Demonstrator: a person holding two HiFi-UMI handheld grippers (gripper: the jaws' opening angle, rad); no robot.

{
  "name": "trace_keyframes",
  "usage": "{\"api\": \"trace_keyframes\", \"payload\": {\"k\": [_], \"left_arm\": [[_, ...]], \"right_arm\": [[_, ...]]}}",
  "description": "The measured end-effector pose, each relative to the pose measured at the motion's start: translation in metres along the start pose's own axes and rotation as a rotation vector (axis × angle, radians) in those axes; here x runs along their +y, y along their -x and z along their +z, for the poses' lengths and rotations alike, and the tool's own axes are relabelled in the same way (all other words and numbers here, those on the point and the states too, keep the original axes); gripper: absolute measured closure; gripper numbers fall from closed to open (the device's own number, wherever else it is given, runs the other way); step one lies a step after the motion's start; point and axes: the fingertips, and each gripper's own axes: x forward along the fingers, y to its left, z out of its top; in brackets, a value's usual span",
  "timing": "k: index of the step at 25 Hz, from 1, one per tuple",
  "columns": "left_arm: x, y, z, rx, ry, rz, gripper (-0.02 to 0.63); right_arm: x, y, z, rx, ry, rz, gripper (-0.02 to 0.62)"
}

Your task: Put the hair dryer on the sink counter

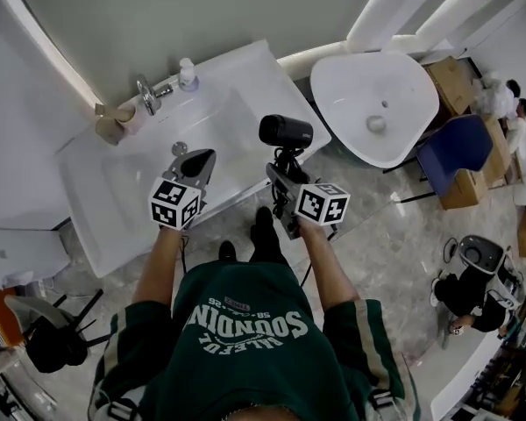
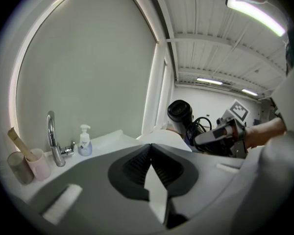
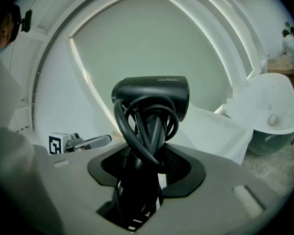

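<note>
The black hair dryer (image 1: 286, 132) is held upright in the air just off the front right corner of the white sink counter (image 1: 265, 75). My right gripper (image 1: 283, 161) is shut on its handle, which has the cord wound round it. In the right gripper view the hair dryer (image 3: 152, 98) fills the middle, its handle running down between the jaws of the right gripper (image 3: 139, 180). My left gripper (image 1: 199, 161) hovers over the counter's front edge, shut and holding nothing. In its own view the left gripper (image 2: 154, 182) has its jaws together, and the hair dryer (image 2: 180, 113) shows to the right.
A faucet (image 1: 146, 93), a soap bottle (image 1: 188, 74) and two cups (image 1: 114, 123) stand along the back of the counter. A white freestanding basin (image 1: 375, 103) stands to the right, with a blue chair (image 1: 451, 152), cardboard boxes and people beyond it.
</note>
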Motion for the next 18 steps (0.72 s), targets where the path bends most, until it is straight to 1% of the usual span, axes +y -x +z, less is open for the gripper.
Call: {"api": "trace_keyframes", "payload": {"k": [5, 11, 15, 18], "left_arm": [[0.026, -0.031, 0.013, -0.012, 0.028, 0.084, 0.555], [0.062, -0.068, 0.029, -0.020, 0.072, 0.190, 0.555], [0.077, -0.086, 0.035, -0.018, 0.093, 0.244, 0.555], [0.084, -0.095, 0.032, -0.007, 0.109, 0.275, 0.555]], "right_arm": [[-0.025, -0.042, 0.031, 0.052, 0.068, 0.059, 0.403], [-0.060, -0.095, 0.062, 0.144, 0.148, 0.112, 0.404], [-0.083, -0.120, 0.074, 0.193, 0.152, 0.150, 0.403], [-0.101, -0.135, 0.078, 0.232, 0.153, 0.154, 0.403]]}}
